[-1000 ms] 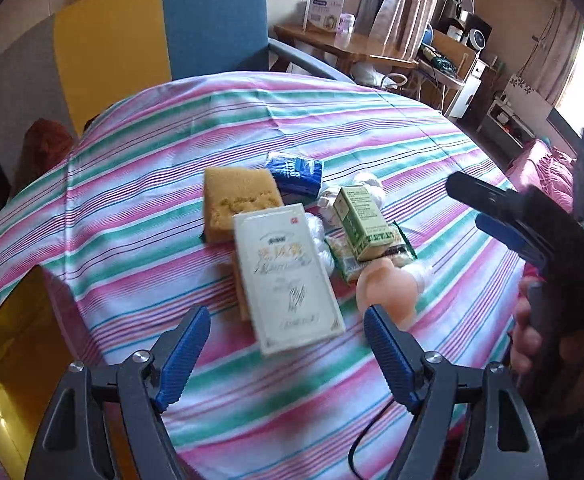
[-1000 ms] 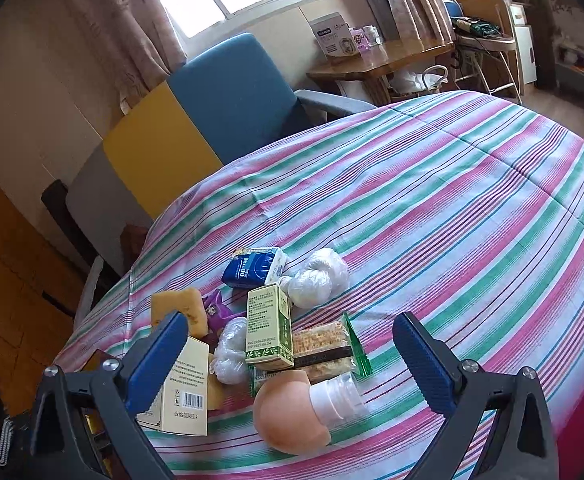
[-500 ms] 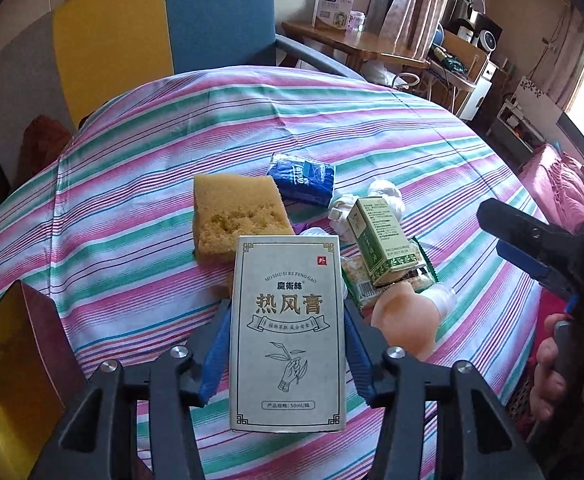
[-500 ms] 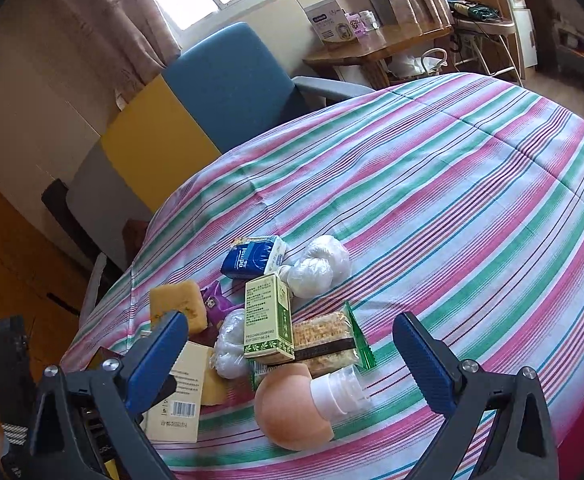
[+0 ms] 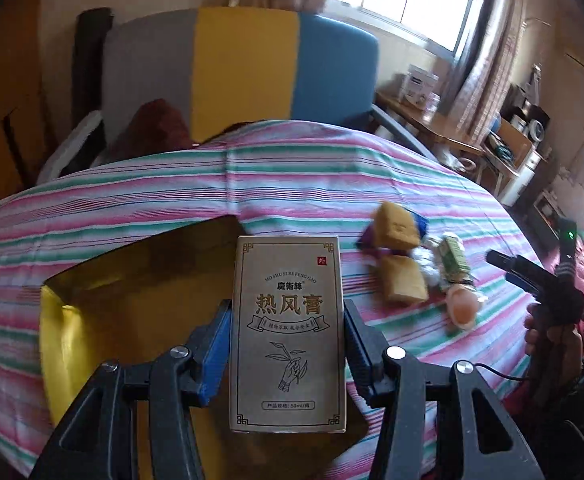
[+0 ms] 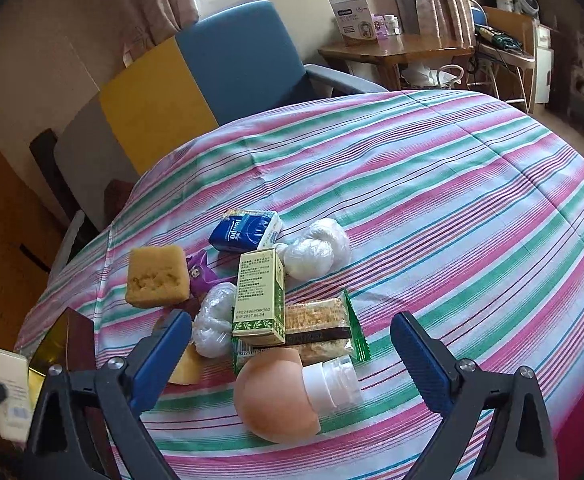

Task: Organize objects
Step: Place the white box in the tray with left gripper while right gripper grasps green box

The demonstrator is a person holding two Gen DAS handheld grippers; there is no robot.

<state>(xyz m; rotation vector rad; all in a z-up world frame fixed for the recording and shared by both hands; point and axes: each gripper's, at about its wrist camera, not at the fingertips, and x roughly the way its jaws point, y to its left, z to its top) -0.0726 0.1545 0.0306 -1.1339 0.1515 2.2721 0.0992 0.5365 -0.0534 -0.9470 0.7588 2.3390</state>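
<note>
My left gripper (image 5: pixel 287 344) is shut on a tall beige carton with Chinese print (image 5: pixel 288 332) and holds it upright above an open box with a gold lining (image 5: pixel 91 320). The carton also shows at the left edge of the right wrist view (image 6: pixel 9 392). My right gripper (image 6: pixel 292 352) is open and empty, just above a peach mushroom-shaped bottle with a white cap (image 6: pixel 287 392). The pile holds a green carton (image 6: pixel 259 296), a cereal bar (image 6: pixel 320 328), two sponges (image 6: pixel 155 276), a blue tissue pack (image 6: pixel 245 230) and white plastic bundles (image 6: pixel 316 248).
The round table has a pink, green and white striped cloth (image 6: pixel 432 200). A grey, yellow and blue armchair (image 5: pixel 243 68) stands behind it. A wooden side table (image 6: pixel 404 50) with a box stands at the back right. A purple item (image 6: pixel 201 272) lies in the pile.
My left gripper closed on the beige carton, lifted it off the pile and swung it left over the gold-lined box. My right gripper stayed open and moved closer to the pile.
</note>
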